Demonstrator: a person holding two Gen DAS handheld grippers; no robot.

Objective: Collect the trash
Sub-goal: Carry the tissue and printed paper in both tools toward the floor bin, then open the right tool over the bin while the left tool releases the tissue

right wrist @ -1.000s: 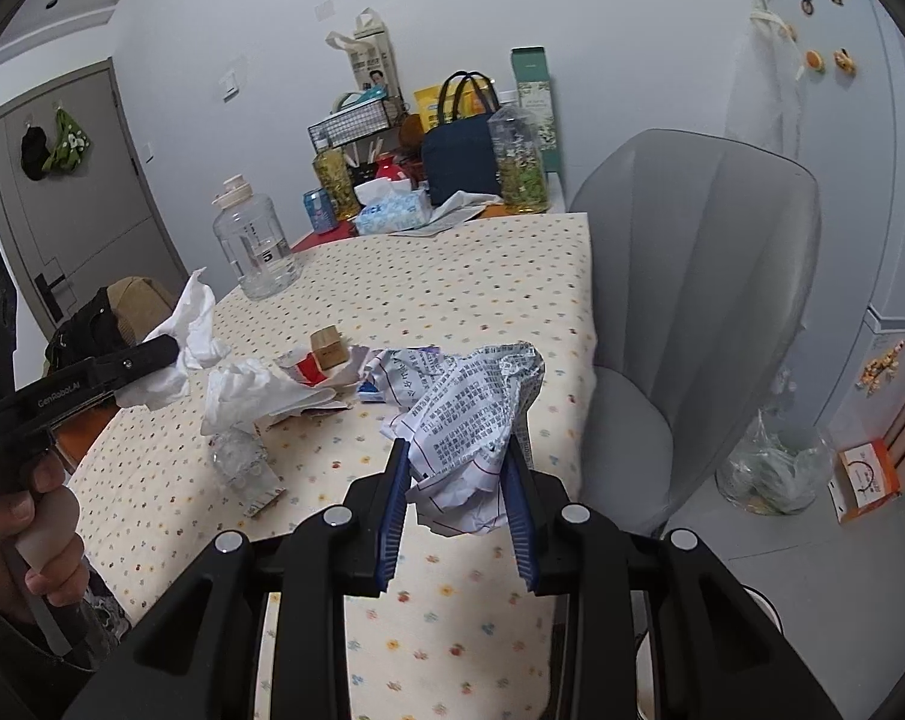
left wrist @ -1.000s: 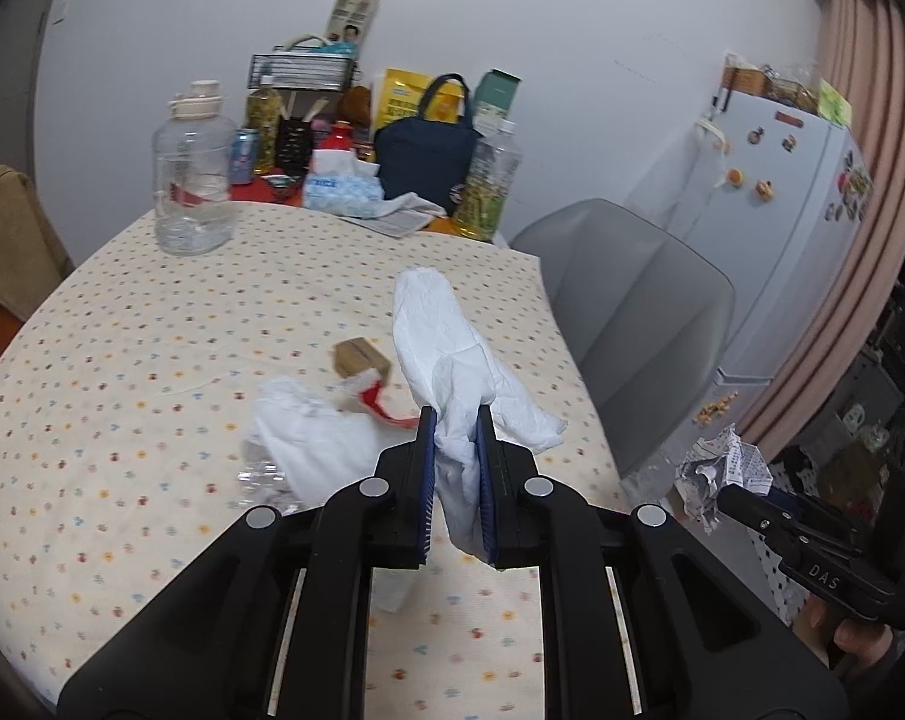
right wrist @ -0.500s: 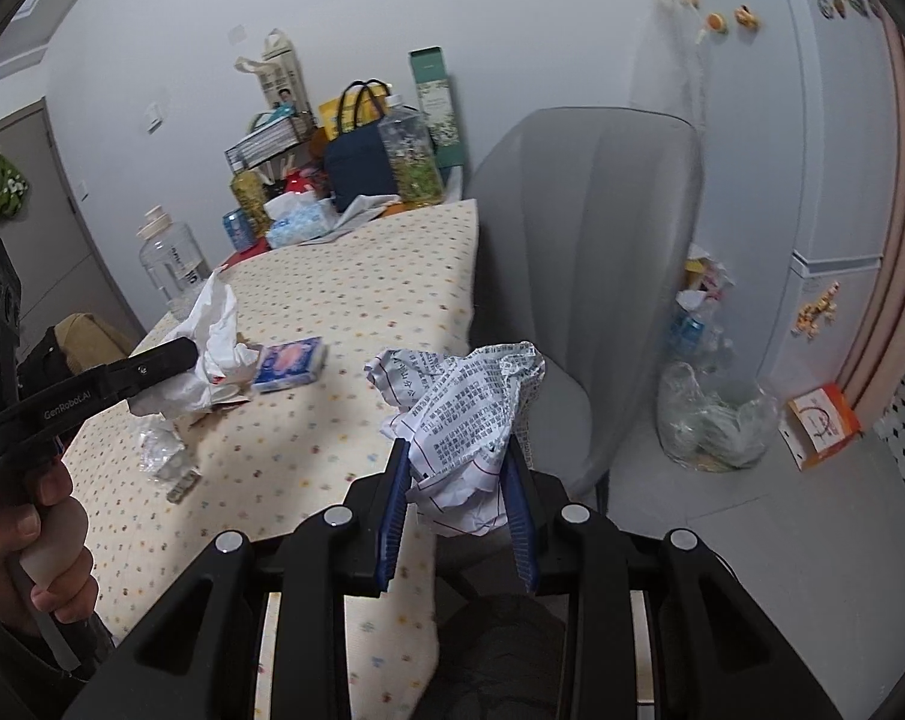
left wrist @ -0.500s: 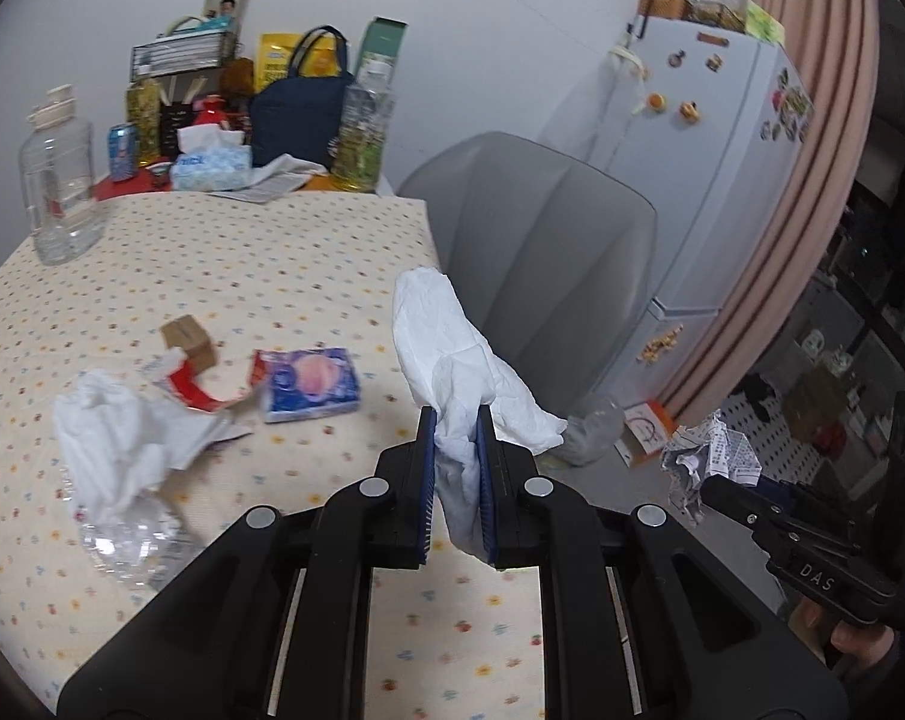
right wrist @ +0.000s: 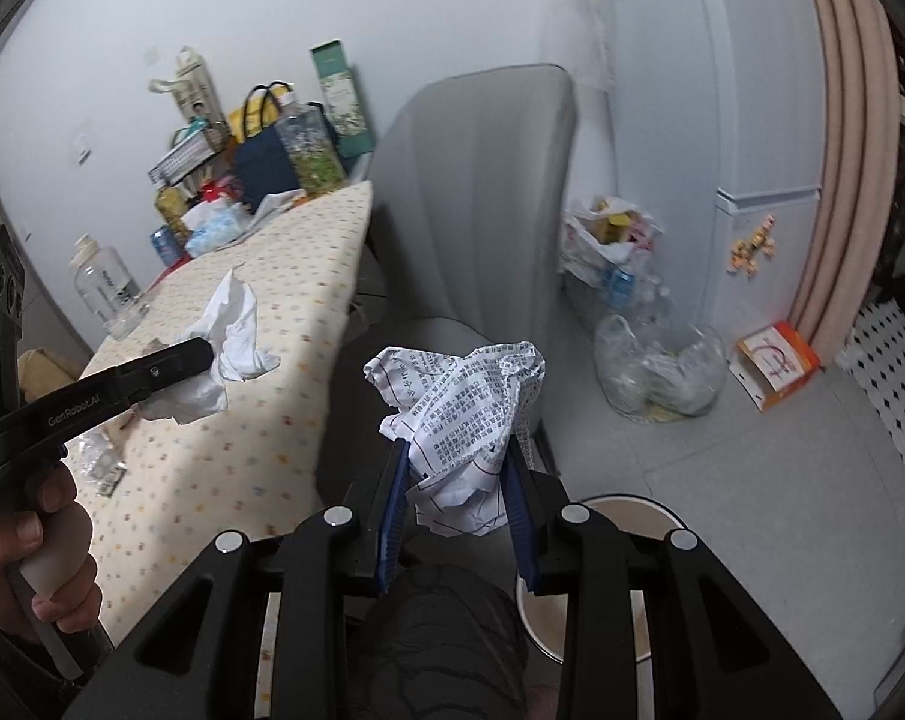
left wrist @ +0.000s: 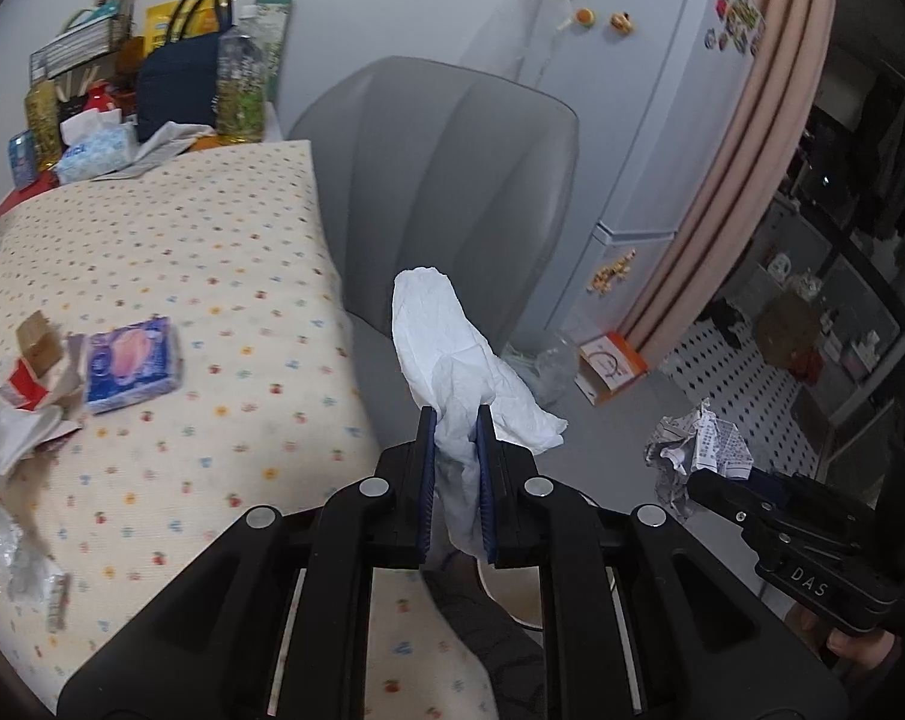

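Left wrist: left gripper [left wrist: 456, 444] clamped on white tissue [left wrist: 452, 354], swung off the table [left wrist: 224, 276] toward the floor; more litter left behind.

Right wrist: right gripper [right wrist: 456, 483] pinching crumpled printed paper [right wrist: 461, 408], now above a round bin [right wrist: 650, 516], mostly hidden; drop likely next.

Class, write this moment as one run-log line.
left gripper: shut on white tissue | right gripper: shut on crumpled printed paper | both off table | bin below
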